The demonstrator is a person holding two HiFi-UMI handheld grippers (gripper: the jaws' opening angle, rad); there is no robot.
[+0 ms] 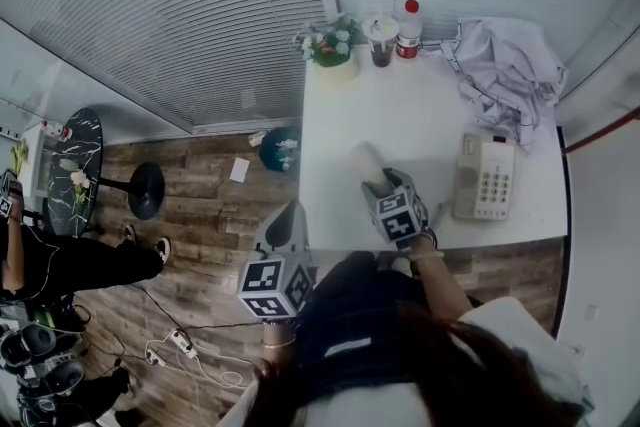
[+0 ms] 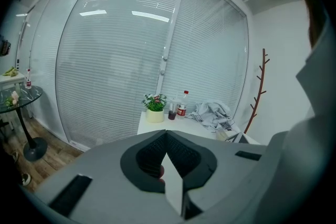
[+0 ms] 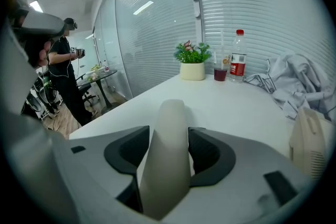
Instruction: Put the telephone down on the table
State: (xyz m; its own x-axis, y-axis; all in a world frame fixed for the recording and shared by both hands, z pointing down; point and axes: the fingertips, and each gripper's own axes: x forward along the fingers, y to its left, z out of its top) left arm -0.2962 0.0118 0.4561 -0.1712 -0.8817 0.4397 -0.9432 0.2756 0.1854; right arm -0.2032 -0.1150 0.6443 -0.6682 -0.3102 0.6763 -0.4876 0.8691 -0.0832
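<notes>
Handset lengthwise between parted right tongs, pointing toward plant

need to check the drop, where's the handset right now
In the head view, the handset is between the right tongs near the white table's front edge, left of the phone base.

Table centre bare, telephone base right; crumpled cloth behind
</notes>
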